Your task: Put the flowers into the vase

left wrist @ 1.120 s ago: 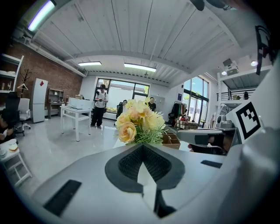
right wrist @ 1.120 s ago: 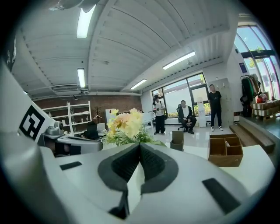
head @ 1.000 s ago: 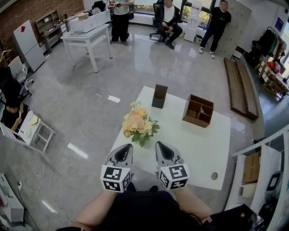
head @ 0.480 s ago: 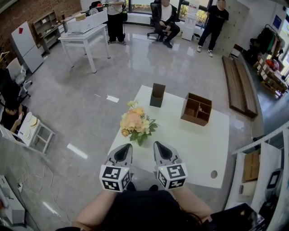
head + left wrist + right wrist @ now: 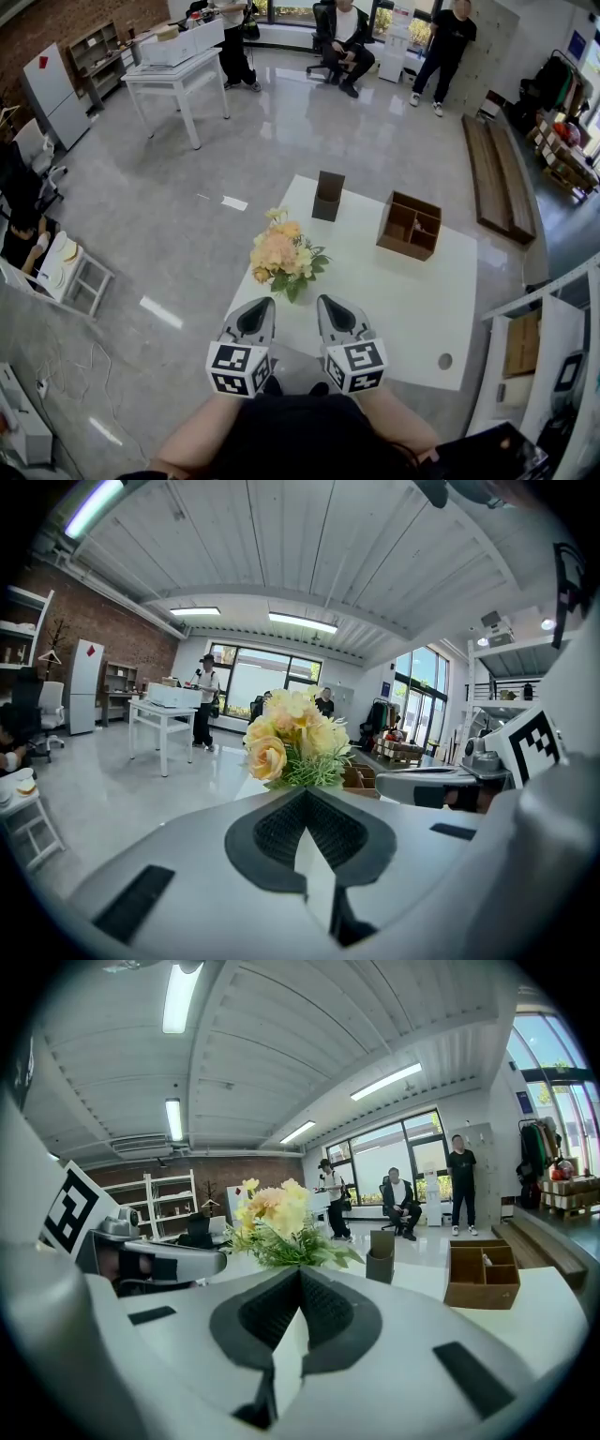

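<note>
1. The left gripper (image 5: 264, 304) is held low over the near edge of the table (image 5: 412, 309), nose forward and tipped slightly down, parallel to its twin. Its shell is smooth grey-white plastic that tapers to a rounded point, with a cube of black-and-white square markers at the rear. In the left gripper view, the two dark ribbed pads of the left gripper (image 5: 305, 792) meet at the tip with nothing between them.
2. The flowers (image 5: 281, 255) sit on the table near its left edge, just beyond both gripper tips and touched by neither. They form a rounded bunch of peach and pale yellow blooms with spiky green leaves at the base.
3. The right gripper (image 5: 324, 301) sits just beside the left one in the same slightly downward pose, and has the same tapered shell and marker cube. In the right gripper view, its textured black pads (image 5: 300, 1270) are pressed together and hold nothing.
4. The vase (image 5: 328, 195) stands upright at the far edge of the table, well apart from the flowers. It is a tall, dark brown, square-sided container with an open top.
5. A wooden box (image 5: 410, 228) lies further right. It is low and brown, and is divided into open compartments.
6. The tabletop is flat, white and matte.
</note>
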A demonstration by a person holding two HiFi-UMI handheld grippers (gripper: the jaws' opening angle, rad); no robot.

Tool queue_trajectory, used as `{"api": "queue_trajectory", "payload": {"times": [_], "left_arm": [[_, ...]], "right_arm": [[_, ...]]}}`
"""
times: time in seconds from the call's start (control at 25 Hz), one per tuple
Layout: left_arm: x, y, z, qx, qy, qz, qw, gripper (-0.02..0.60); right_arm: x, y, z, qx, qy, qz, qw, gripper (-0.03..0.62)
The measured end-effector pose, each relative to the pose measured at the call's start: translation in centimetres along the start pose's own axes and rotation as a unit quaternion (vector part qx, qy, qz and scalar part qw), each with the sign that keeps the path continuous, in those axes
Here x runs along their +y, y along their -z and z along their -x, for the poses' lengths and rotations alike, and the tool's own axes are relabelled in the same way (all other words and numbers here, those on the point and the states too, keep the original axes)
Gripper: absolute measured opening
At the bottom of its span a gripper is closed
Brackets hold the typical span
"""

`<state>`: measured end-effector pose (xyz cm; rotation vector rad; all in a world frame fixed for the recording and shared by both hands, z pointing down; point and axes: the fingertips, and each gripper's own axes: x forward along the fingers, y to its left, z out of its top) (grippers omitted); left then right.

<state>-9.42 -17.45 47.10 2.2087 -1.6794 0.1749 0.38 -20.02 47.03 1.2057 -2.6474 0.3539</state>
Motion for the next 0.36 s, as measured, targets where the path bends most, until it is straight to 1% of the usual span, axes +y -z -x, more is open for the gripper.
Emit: {"api": "queue_trajectory", "payload": {"times": [0.36], "left_arm": [[0.03,0.27,-0.15,0.003,0.002,0.001,1.0,0.003]], "right_arm": [[0.24,0.37,-0.28,0.005,-0.002,0.001,1.0,0.003]]}}
